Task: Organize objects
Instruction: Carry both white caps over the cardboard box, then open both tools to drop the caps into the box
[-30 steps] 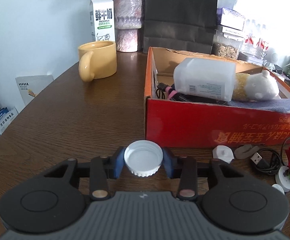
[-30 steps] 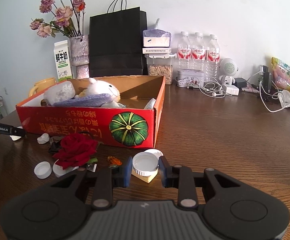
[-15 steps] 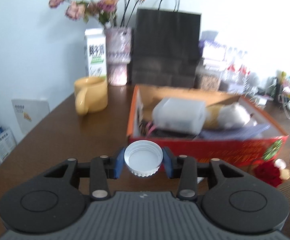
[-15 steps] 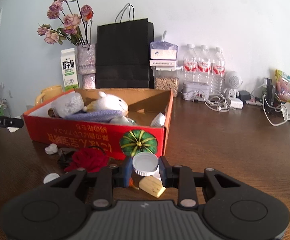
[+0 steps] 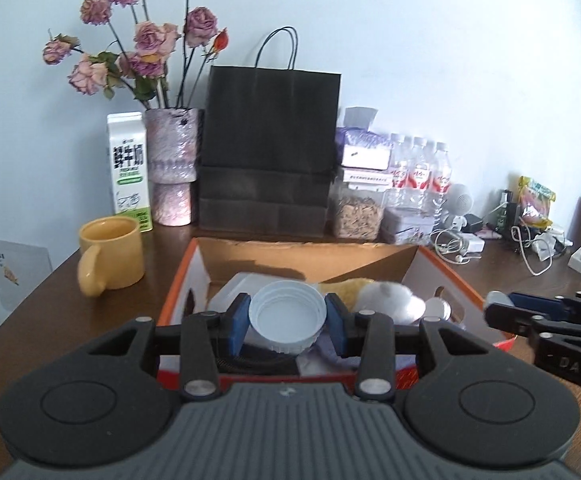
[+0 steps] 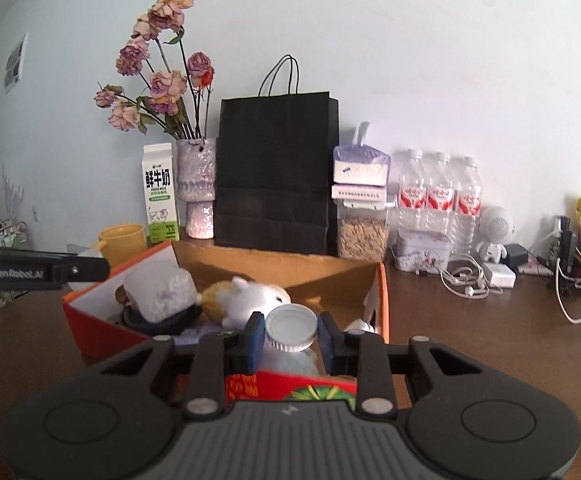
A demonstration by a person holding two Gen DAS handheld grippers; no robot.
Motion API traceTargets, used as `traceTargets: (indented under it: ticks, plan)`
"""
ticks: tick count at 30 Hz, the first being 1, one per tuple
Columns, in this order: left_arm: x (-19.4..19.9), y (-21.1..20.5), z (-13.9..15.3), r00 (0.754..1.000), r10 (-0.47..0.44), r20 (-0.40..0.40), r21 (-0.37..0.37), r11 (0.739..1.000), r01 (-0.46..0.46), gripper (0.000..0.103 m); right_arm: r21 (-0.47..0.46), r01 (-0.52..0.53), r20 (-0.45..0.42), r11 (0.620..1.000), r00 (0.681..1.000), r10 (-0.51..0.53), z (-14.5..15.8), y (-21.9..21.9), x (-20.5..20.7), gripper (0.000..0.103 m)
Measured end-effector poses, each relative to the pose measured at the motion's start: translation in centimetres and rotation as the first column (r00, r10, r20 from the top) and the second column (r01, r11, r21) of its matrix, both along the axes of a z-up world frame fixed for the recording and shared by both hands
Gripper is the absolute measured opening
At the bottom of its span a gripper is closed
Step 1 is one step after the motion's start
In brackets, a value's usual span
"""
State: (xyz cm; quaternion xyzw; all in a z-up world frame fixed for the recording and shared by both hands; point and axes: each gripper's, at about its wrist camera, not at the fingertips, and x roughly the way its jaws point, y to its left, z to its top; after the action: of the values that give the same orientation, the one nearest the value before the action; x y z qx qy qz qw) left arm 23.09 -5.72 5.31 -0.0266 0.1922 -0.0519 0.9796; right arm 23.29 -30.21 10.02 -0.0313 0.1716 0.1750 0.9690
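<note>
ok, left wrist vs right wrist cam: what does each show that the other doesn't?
Left wrist only: the left tool shut on a wide white cap, the right tool seen from the side, and the full yellow mug with its handle.

Right wrist only: the right tool shut on a smaller white cap, and the pumpkin print on the box's near wall.

Both: orange box holding the plush toy, black paper bag, milk carton, dried roses, water bottles.
</note>
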Motion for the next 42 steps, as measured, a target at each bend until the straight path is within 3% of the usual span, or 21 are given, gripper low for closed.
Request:
traceTargets:
  ticks: [17, 26, 28, 29, 30, 31, 32, 33, 34, 42]
  plan:
    - [7.5, -3.7, -0.5, 1.0, 0.008, 0.011, -0.001, 1.0, -0.008, 0.04, 0.031, 0.043, -0.027, 0.999, 0.999, -0.043, -0.2, 2.2, 8.5, 0.027]
    - [9.5, -3.9, -2.0, 1.0, -0.014, -0.027, 0.003, 1.0, 0.014, 0.041, 0.035, 0.038, -0.073, 0.999, 0.997, -0.036, -2.1, 1.6, 9.6, 0.028]
    - [9.4, -3.8, -2.1, 0.999, -0.028, -0.019, -0.011, 1.0, 0.028, 0.043, 0.029, 0.031, -0.07, 0.999, 0.997, -0.029, -2.1, 1.7, 9.4, 0.028]
    - [9.3, -3.7, -2.1, 0.999, -0.032, -0.016, -0.017, 0.999, 0.032, 0.054, 0.026, 0.03, -0.066, 0.999, 0.997, -0.028, -2.1, 1.8, 9.3, 0.029]
    - [9.3, -3.7, -2.1, 0.999, -0.027, -0.018, -0.016, 1.0, 0.027, 0.075, 0.023, 0.035, -0.062, 0.999, 0.997, -0.034, -2.1, 1.8, 9.2, 0.039]
    - [9.1, -3.7, -2.1, 1.0, -0.014, -0.012, -0.013, 1.0, 0.014, 0.086, 0.019, 0.039, -0.058, 0.999, 0.998, -0.038, -2.0, 1.8, 9.1, 0.061]
    - [8.9, -3.6, -2.0, 1.0, 0.003, 0.003, -0.011, 1.0, -0.003, 0.101, 0.017, 0.042, -0.054, 0.999, 0.998, -0.041, -2.1, 1.7, 9.0, 0.073]
    - [8.7, -3.5, -1.8, 1.0, 0.019, 0.021, -0.011, 1.0, -0.019, 0.103, 0.019, 0.048, -0.049, 0.999, 0.998, -0.047, -2.1, 1.6, 8.9, 0.096]
    - [8.6, -3.4, -1.6, 0.999, 0.026, 0.034, -0.013, 1.0, -0.025, 0.103, 0.019, 0.053, -0.043, 0.998, 0.998, -0.052, -2.0, 1.5, 8.9, 0.103]
    - [8.6, -3.5, -1.4, 0.999, 0.028, 0.023, -0.019, 0.999, -0.027, 0.103, 0.04, 0.064, -0.04, 0.997, 0.997, -0.063, -1.9, 1.0, 8.8, 0.103]
